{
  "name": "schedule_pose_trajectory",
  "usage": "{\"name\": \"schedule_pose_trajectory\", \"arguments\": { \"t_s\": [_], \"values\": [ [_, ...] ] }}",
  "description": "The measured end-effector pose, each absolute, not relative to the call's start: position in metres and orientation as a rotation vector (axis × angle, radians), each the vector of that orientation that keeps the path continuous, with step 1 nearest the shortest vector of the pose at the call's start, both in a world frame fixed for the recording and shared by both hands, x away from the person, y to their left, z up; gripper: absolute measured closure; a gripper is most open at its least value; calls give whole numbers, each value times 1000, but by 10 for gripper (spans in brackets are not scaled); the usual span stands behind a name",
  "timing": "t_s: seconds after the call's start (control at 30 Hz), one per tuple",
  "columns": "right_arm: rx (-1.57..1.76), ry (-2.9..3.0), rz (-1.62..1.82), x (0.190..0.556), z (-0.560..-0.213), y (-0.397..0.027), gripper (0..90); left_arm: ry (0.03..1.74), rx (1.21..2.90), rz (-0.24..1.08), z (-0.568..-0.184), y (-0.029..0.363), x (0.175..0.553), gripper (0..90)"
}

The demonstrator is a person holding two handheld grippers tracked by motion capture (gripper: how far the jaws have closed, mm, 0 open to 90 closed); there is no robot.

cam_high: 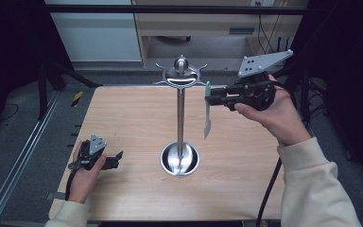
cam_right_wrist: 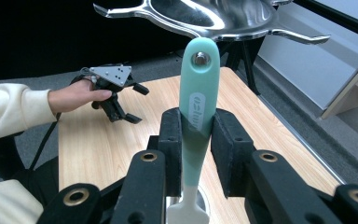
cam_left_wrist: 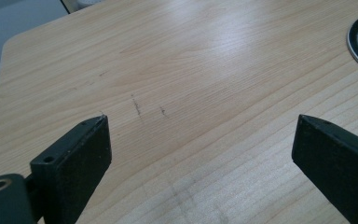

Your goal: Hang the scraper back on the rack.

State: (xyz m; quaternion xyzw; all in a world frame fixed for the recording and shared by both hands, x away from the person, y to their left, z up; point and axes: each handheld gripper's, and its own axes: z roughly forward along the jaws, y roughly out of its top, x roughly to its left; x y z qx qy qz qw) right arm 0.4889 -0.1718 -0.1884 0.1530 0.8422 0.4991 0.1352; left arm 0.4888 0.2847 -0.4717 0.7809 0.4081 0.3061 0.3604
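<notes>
Mint-handled spatula held up beside the rack's hooked crown

The right gripper is clamped on the spatula, a smooth mint handle with a pale blade hanging down, at 3 o'clock of the polished steel rack. A curved hook juts near the handle's tip. The left gripper, jaws wide and holding nothing, rests on the wood-grain table.

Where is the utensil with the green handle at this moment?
In the high view the green-handled utensil hangs blade-down in the right gripper, above the table, just right of the metal stand and below its hooks.
</notes>
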Motion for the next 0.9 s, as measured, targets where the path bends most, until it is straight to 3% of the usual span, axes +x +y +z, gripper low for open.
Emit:
{"name": "schedule_pose_trajectory", "arguments": {
  "t_s": [0.9],
  "values": [
    [460, 2425, 1467, 492, -194, -166, 742, 1052, 2014, 790, -472, 285, 489, 44]
  ]
}}
